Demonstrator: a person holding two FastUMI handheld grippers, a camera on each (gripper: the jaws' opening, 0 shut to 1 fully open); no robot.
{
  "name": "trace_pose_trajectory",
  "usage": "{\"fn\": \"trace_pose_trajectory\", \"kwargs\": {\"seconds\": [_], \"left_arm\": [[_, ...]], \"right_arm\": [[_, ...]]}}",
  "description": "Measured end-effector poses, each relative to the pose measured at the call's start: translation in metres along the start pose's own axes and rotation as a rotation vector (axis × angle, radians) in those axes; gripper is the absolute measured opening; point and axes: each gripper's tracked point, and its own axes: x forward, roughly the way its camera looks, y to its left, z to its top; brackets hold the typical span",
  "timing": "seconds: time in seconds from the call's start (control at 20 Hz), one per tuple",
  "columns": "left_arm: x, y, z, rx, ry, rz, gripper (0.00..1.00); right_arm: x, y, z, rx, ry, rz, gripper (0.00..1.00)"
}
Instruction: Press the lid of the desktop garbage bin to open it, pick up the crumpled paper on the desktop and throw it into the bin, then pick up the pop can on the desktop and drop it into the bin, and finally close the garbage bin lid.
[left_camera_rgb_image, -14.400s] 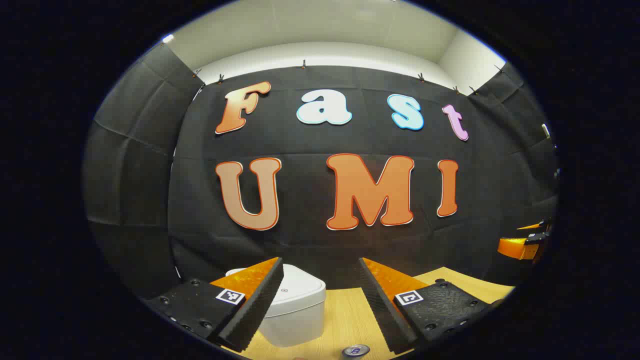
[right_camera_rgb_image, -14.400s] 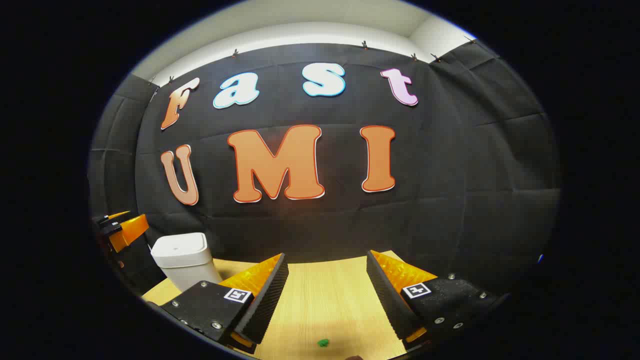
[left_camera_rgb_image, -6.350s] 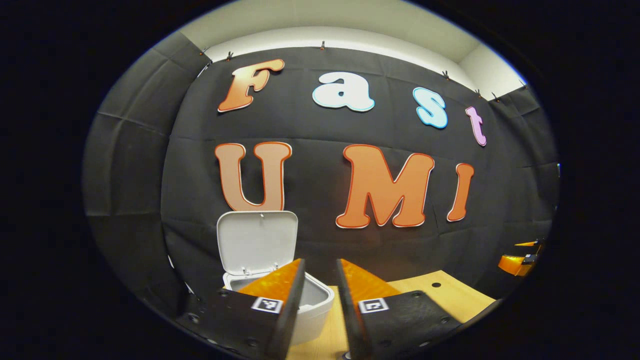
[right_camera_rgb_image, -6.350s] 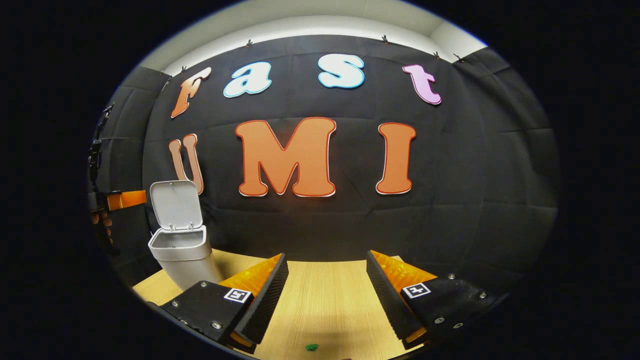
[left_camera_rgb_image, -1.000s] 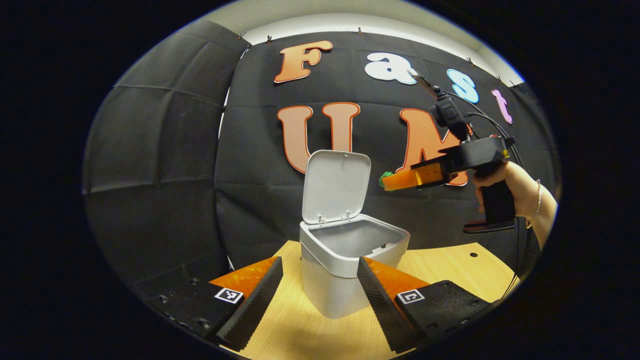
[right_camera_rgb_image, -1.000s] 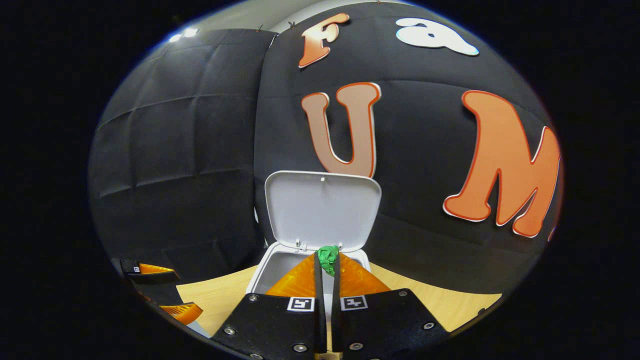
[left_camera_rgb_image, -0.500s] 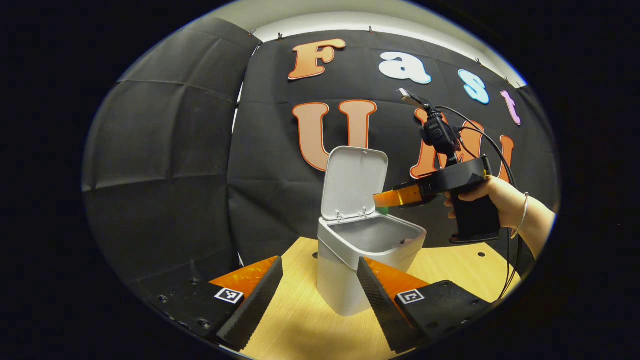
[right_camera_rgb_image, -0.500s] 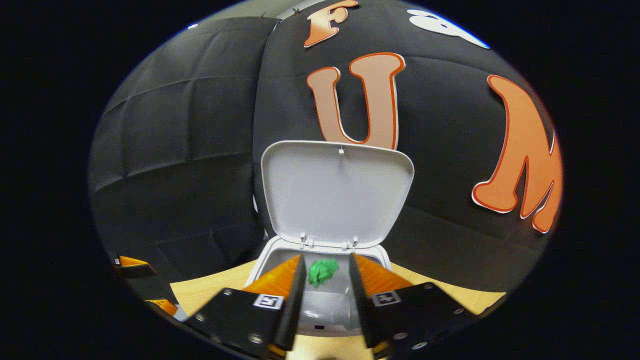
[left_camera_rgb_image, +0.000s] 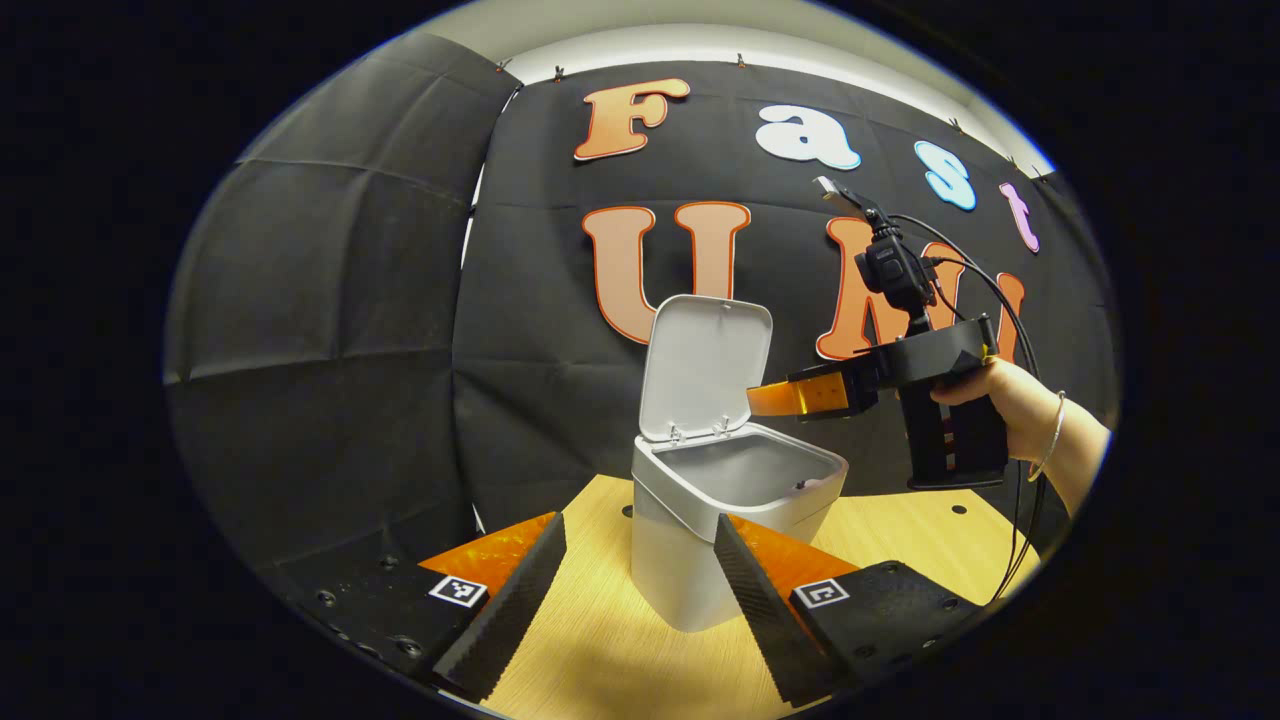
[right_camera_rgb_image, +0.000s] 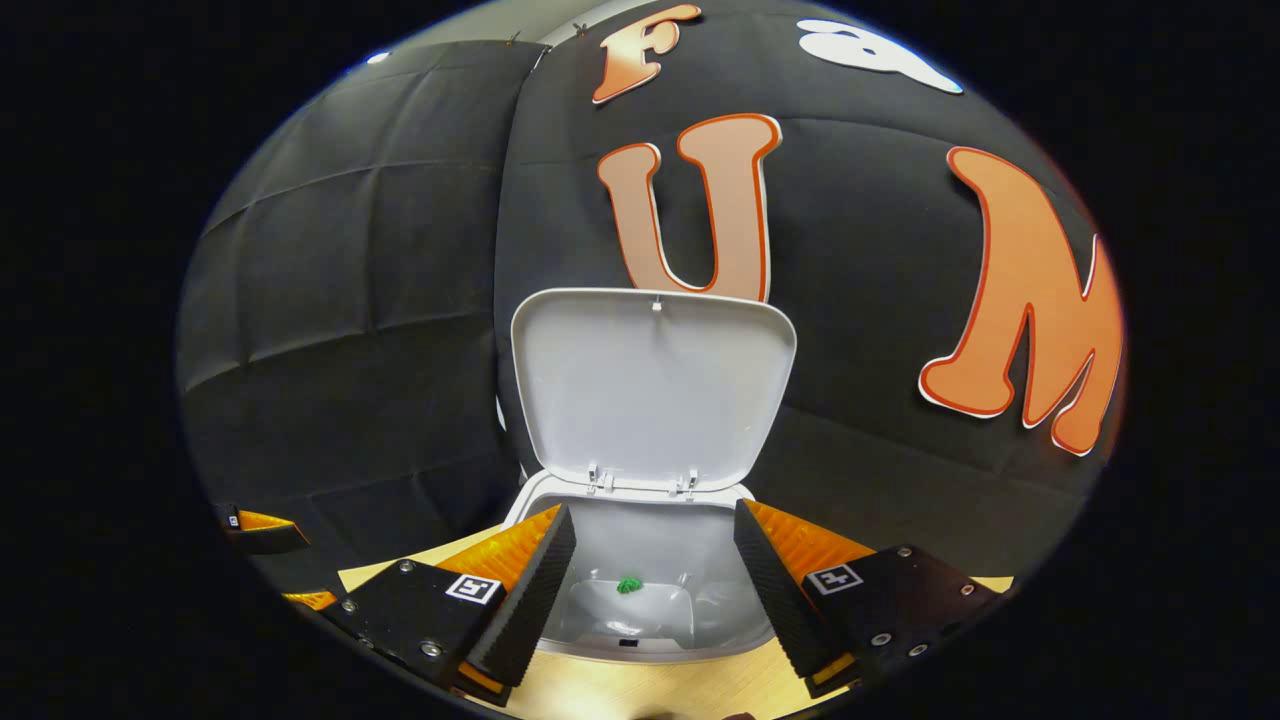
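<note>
In the right gripper view, the right gripper (right_camera_rgb_image: 650, 570) hangs just over the open bin (right_camera_rgb_image: 640, 640), and its two fingers are spread wide with nothing between them. The crumpled paper (right_camera_rgb_image: 629, 584), a small green ball, lies down inside the bin on its floor, in the gap between the fingers and a bit toward the 11 o'clock side. It is well below the fingers and touches neither. The lid (right_camera_rgb_image: 652, 385) stands up at 12 o'clock behind the opening, its inside face turned to the camera, hinged at the bin's far rim.

In the left gripper view, the left gripper (left_camera_rgb_image: 640, 590) is low over the wooden table (left_camera_rgb_image: 620, 660), and its fingers are also spread apart, holding nothing. The bin (left_camera_rgb_image: 700, 560) stands upright on the table just past them, partly hidden by the right-hand finger (left_camera_rgb_image: 760, 610). Its lid (left_camera_rgb_image: 703, 365) points up, leaning back a little. At 2 o'clock a hand (left_camera_rgb_image: 1000, 400) holds the right gripper (left_camera_rgb_image: 770, 398), which pokes in from the side over the bin's mouth, just in front of the lid. A cable (left_camera_rgb_image: 1020, 500) hangs from it.
</note>
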Motion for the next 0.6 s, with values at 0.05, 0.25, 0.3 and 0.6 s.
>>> {"fn": "trace_pose_trajectory", "kwargs": {"seconds": [0.05,0.25,0.3,0.6], "left_arm": [[-0.001,-0.003,0.002,0.000,-0.003,-0.005,0.95],[-0.005,-0.017,0.005,-0.003,-0.007,-0.028,0.95],[-0.005,-0.020,0.007,-0.007,-0.009,-0.037,0.95],[-0.004,-0.048,0.012,-0.001,-0.014,-0.091,0.95]], "right_arm": [[-0.006,-0.001,0.003,0.007,-0.009,-0.003,0.95],[-0.037,-0.016,0.013,0.015,-0.058,-0.039,1.00],[-0.045,-0.020,0.012,0.019,-0.060,-0.045,0.95],[-0.102,-0.070,-0.004,0.072,-0.083,-0.144,0.95]]}}
